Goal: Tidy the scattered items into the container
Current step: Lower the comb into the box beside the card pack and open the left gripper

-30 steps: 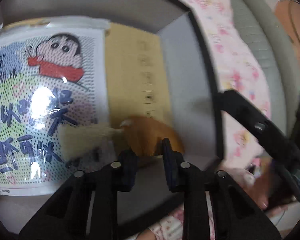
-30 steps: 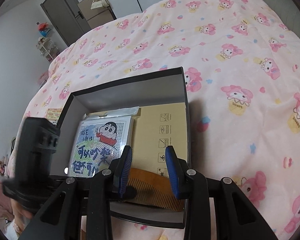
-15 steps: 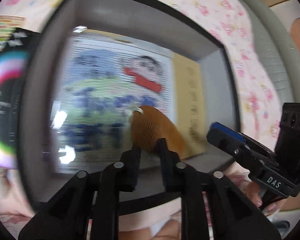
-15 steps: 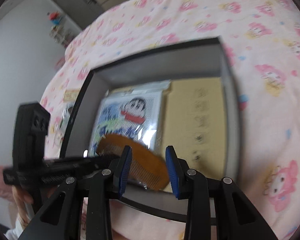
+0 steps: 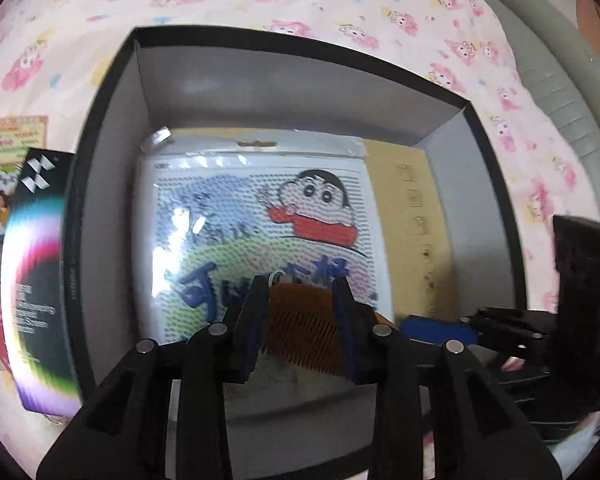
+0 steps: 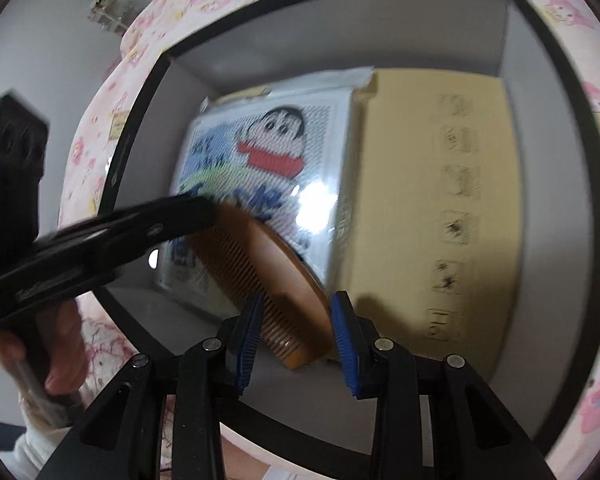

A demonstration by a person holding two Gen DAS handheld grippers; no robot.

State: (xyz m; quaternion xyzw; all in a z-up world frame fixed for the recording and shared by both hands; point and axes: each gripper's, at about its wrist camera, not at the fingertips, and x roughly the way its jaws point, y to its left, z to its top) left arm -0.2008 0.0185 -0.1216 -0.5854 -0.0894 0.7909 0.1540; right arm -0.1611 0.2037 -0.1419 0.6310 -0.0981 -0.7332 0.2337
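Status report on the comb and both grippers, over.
Left gripper and right gripper both straddle the wooden comb; grip unclear. Comb over the cartoon packet inside the box. Nothing blocking.

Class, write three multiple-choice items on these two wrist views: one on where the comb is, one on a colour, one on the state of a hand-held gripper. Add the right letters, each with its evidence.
1. Where is the comb?
A. on the bedspread
B. over the open box
C. under the cardboard

2. What colour are the pads of the right hand-held gripper?
A. blue
B. red
C. white

3. What is the left hand-held gripper doing?
A. hanging open away from everything
B. clamping the black booklet
C. holding the comb between its fingers

Answers: 1 B, the comb sits above the cartoon packet inside the box. 2 A, blue strips line both fingers. 3 C, its fingers close on the comb's end.
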